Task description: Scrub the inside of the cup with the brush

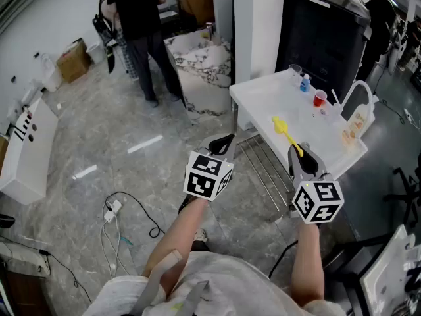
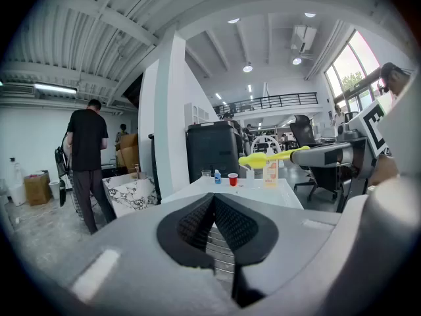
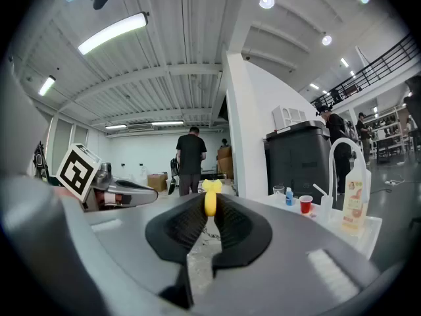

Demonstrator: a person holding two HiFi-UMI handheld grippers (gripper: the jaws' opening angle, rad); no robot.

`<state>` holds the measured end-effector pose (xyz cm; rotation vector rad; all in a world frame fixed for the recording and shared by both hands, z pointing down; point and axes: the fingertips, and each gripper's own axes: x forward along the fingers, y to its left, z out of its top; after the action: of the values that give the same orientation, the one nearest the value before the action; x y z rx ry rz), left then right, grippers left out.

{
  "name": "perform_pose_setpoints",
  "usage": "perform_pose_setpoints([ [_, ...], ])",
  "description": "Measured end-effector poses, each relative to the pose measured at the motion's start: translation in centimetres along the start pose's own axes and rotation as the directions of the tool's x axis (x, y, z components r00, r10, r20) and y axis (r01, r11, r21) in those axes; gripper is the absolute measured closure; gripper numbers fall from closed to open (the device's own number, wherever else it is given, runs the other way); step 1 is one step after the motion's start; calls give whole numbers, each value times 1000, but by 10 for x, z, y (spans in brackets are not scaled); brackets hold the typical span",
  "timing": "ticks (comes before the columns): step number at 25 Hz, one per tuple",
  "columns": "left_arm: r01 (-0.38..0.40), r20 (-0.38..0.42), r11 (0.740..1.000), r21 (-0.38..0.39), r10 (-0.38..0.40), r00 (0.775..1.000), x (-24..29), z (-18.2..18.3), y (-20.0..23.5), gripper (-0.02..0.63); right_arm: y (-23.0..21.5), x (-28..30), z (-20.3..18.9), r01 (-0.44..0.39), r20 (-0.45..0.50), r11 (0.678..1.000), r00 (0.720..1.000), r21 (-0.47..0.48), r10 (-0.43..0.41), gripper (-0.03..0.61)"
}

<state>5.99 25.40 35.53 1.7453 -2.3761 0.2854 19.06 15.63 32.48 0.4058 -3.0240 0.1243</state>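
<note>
Centre-left, the left gripper (image 1: 222, 145) is closed on nothing and hangs off the table's near edge, with open room around it. Right of it, the right gripper (image 1: 300, 155) clamps the brush (image 1: 285, 132) by its handle end, so the brush may pivot under scrubbing. The cup (image 1: 320, 98), upper right on the table (image 1: 253, 101), stands unheld near a bottle (image 1: 304, 83); a push could tip it.

No words, brands or numbers could be read anywhere. The left white marker cube (image 1: 209, 175) and the right white marker cube (image 1: 318, 201) bore only black square code patterns, with no letters. The pale plastic bottle (image 3: 354, 206) on the white desk (image 1: 263, 101) carried an orange printed label, too small to make out.
</note>
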Motion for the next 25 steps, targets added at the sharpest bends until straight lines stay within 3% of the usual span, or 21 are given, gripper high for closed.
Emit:
perform_pose_setpoints([
  [14, 25, 29, 1000, -8, -25, 999, 20, 8, 9, 614, -6, 11, -3, 7, 12, 1000, 1000, 26, -7, 543],
  [25, 167, 50, 986, -4, -166, 985, 106, 15, 62, 565, -27, 92, -6, 105, -12, 994, 994, 28, -104, 543],
])
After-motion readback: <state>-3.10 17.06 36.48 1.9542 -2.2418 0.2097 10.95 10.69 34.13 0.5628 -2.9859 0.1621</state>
